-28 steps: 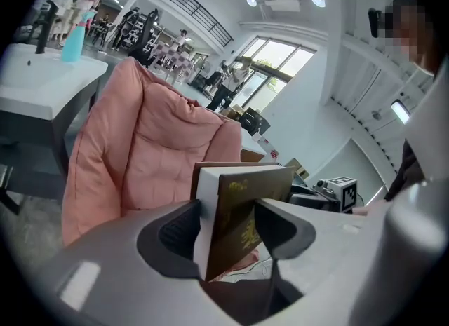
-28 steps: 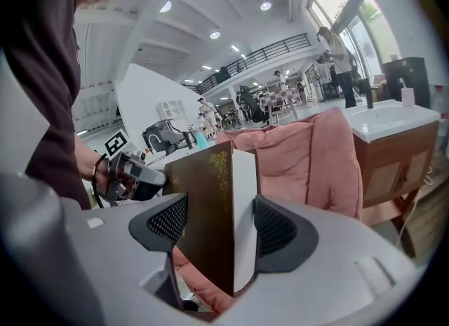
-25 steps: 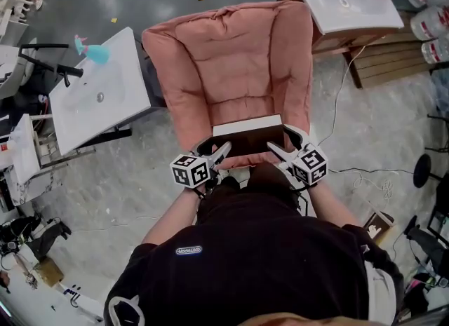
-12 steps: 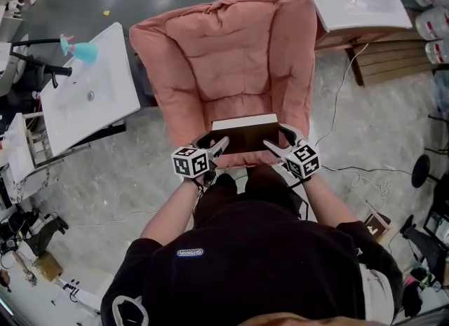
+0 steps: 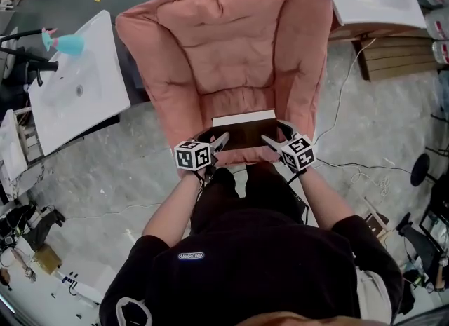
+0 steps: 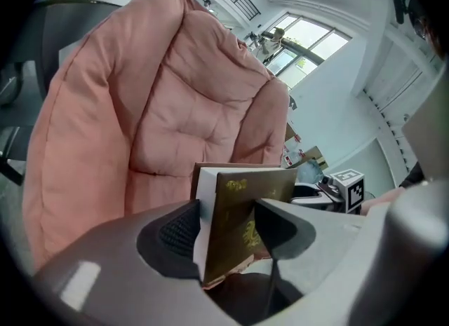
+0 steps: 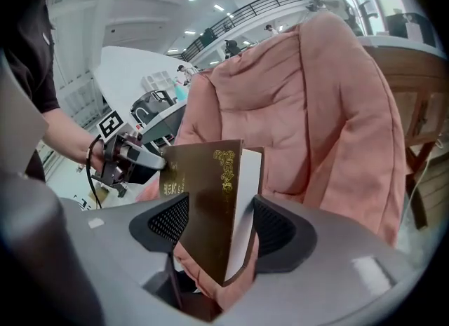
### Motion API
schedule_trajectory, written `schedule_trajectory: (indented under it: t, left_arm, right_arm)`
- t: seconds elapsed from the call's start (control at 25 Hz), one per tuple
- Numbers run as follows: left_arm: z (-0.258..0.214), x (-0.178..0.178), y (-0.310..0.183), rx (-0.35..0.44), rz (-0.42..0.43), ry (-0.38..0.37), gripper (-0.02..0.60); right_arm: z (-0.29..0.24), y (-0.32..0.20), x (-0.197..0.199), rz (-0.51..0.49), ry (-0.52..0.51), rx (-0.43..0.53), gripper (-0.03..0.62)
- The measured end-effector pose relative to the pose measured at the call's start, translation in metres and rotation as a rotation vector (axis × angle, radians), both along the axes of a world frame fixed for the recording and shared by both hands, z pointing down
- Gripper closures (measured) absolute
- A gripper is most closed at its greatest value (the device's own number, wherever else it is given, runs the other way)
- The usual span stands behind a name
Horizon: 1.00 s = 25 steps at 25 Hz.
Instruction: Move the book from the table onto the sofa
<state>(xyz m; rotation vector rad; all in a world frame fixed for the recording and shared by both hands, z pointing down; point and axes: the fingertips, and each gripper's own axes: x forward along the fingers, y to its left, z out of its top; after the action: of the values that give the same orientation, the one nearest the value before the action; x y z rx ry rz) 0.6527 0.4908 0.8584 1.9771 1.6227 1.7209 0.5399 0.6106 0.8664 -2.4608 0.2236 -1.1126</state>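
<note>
Now left gripper (image 5: pixel 216 142) and right gripper (image 5: pixel 272 140) tilt downward, fingers (image 6: pixel 179 232) clamping the book (image 5: pixel 244 134) over the sofa (image 5: pixel 224 44).

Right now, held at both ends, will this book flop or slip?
The book probably won't flop: its hard cover spans flat between the left gripper and right gripper. The glossy cover could be slippery. On the padded sofa it should settle rather than slide.

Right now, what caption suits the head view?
Left hand-held gripper and right hand-held gripper clamp a dark book over the pink sofa.
</note>
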Motion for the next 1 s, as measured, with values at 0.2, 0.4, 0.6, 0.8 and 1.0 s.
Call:
schedule_trajectory:
  t: [0.2, 0.4, 0.6, 0.8, 1.0]
  left_arm:
    - [0.036, -0.001, -0.007, 0.044, 0.016, -0.024, 0.333]
    - [0.072, 0.004, -0.014, 0.077, 0.02, -0.042, 0.333]
    - [0.101, 0.002, -0.013, 0.085, 0.024, -0.064, 0.333]
    - [0.131, 0.002, -0.012, 0.101, 0.021, -0.099, 0.333]
    - [0.156, 0.013, -0.01, 0.116, 0.033, -0.101, 0.333]
  right_arm:
    - [0.04, -0.002, 0.006, 0.004, -0.052, 0.019, 0.276]
    - [0.073, -0.005, 0.018, -0.025, -0.089, 0.017, 0.269]
    - [0.101, -0.002, 0.022, -0.013, -0.122, 0.019, 0.267]
    - [0.131, 0.001, 0.023, -0.033, -0.189, 0.003, 0.275]
    - [0.156, 0.0, 0.033, -0.035, -0.227, -0.011, 0.275]
